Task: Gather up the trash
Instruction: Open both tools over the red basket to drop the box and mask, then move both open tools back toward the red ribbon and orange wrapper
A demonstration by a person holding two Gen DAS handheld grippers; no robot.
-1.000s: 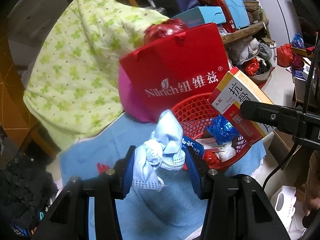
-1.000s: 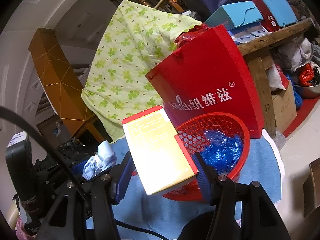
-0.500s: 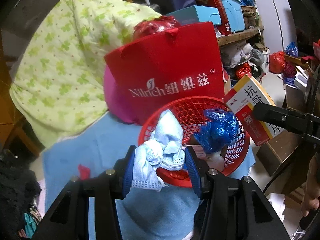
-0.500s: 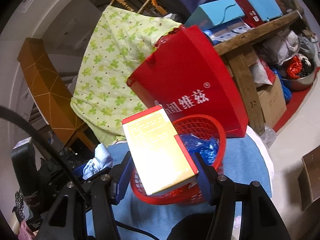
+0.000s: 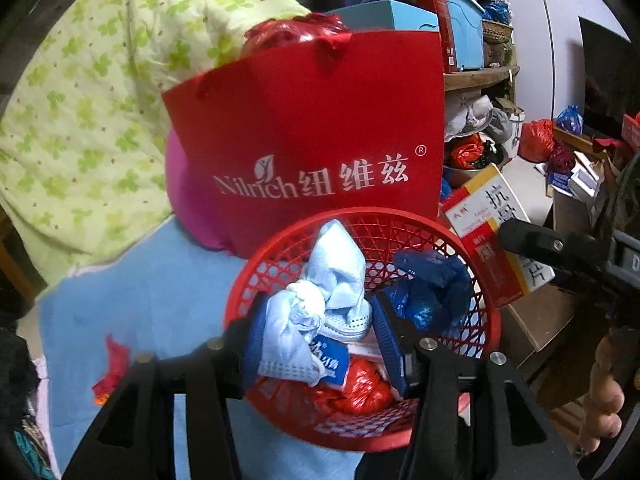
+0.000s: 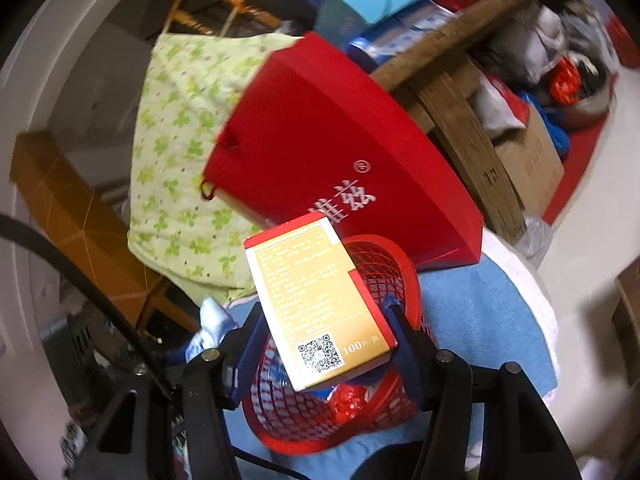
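Note:
A wad of light blue face masks (image 5: 336, 276) sits between the blue pads of my left gripper (image 5: 320, 336), right above the red mesh basket (image 5: 280, 264). The jaws are opening, and the pads still touch the wad on both sides. My right gripper (image 6: 324, 344) is shut on a red and yellow medicine box (image 6: 316, 300), held tilted over the basket's rim (image 6: 408, 280). In the left wrist view the box (image 5: 480, 216) hangs beside the basket on the right. A blue plastic bag (image 5: 432, 284) and a red wrapper (image 5: 360, 384) lie in the basket.
A red paper bag (image 5: 312, 140) stands directly behind the basket, against a green flowered quilt (image 5: 88, 100). The basket rests on a blue cloth (image 5: 152, 292), where a red scrap (image 5: 112, 368) lies at the left. Cluttered shelves and boxes fill the right side.
Both grippers have come in over the basket, which now sits right under the mask wad. The box has rolled and dropped toward the basket's rim.

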